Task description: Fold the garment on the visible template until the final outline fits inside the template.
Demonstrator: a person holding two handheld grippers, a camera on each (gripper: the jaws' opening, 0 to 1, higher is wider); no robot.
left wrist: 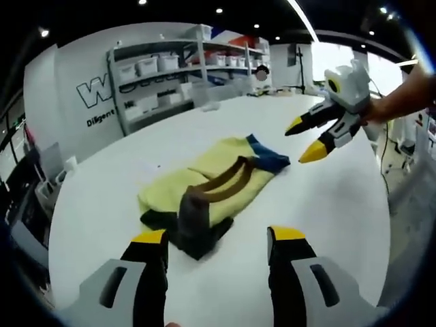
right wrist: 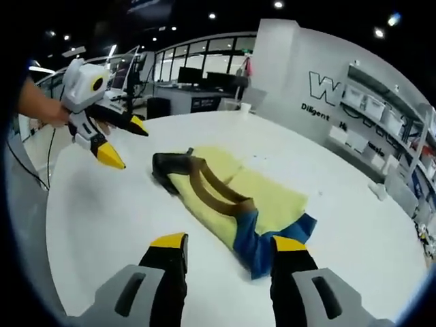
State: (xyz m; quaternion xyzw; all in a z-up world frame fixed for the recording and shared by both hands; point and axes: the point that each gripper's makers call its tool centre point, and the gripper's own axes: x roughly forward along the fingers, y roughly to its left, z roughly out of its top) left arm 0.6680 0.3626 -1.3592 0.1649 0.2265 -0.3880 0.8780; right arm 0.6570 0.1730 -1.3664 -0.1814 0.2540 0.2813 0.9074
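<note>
Garment: a yellow garment (left wrist: 216, 178) with brown straps and a blue end lies folded in a compact, roughly oblong bundle on the white desk (left wrist: 327, 204); in the right gripper view the same garment (right wrist: 231, 204) runs from a dark end far from the camera to the blue end close to the camera.
Straps: two brown straps (left wrist: 228, 178) curve side by side across the yellow cloth, joining a dark brown patch at the end nearest the left gripper view's camera.
Blue end: the blue part (right wrist: 269, 244) lies just beside the right jaw tip in the right gripper view, slightly rumpled.
Left hand-held gripper: left hand-held gripper (left wrist: 216, 240) hovers above the desk near the dark end of the garment, jaws spread wide, released, nothing between them; it shows again as the left hand-held gripper (right wrist: 119, 139) in the right gripper view, held by a hand (right wrist: 42, 105).
Right hand-held gripper: right hand-held gripper (right wrist: 228, 246) is released, jaws apart, over the blue end; seen across the desk as the right hand-held gripper (left wrist: 310, 136), raised clear of the cloth.
Background: shelving (left wrist: 184, 68) with white bins stands against a wall with lettering.
</note>
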